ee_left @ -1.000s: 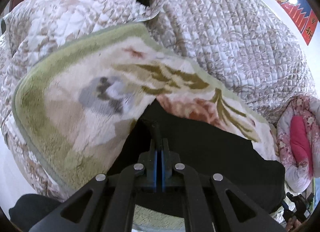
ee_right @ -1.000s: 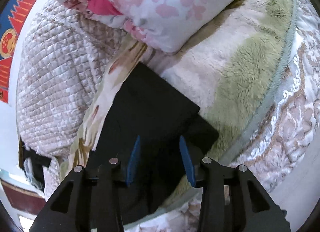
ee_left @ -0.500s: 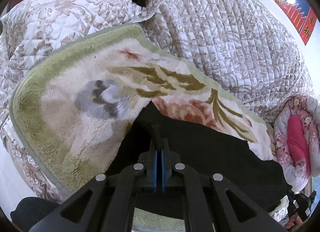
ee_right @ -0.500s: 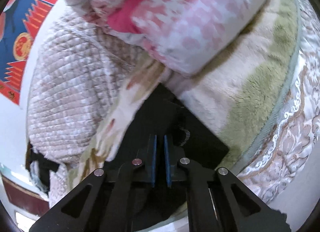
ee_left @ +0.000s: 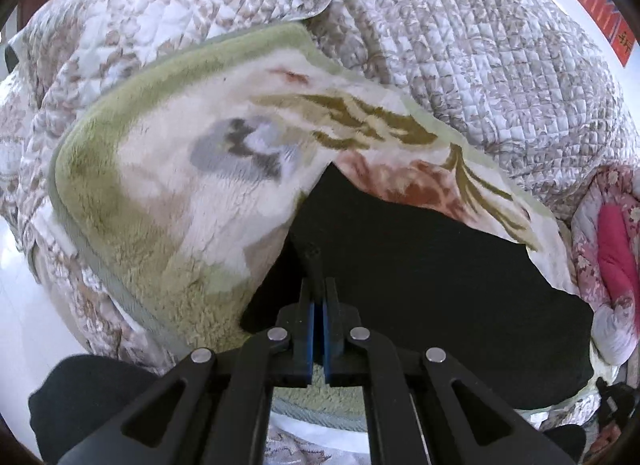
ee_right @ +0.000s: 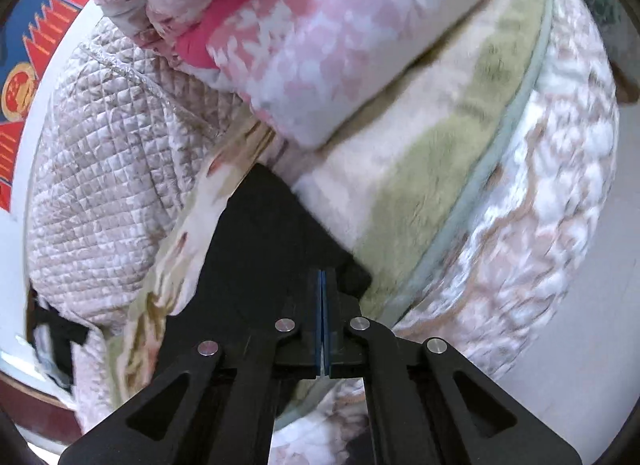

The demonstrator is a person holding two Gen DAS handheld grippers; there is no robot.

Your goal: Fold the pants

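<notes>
The black pants (ee_left: 432, 285) lie on a fleece blanket (ee_left: 168, 185) with a green border and a flower print. My left gripper (ee_left: 319, 285) is shut on a pinched ridge of the pants fabric near one end. In the right wrist view the pants (ee_right: 264, 249) show as a black folded shape. My right gripper (ee_right: 322, 285) is shut on the pants edge near a corner. Both hold the cloth a little above the blanket.
A quilted beige bedspread (ee_left: 480, 57) covers the bed behind the blanket. A rolled pink floral quilt (ee_right: 340, 49) lies just beyond the pants; it also shows in the left wrist view (ee_left: 612, 257). A red poster (ee_right: 24, 49) hangs on the wall. Pale floor (ee_right: 580, 345) lies off the bed edge.
My right gripper has closed from open onto the pants edge and lifted it. My left gripper has stayed shut on the pants and shifted slightly.
</notes>
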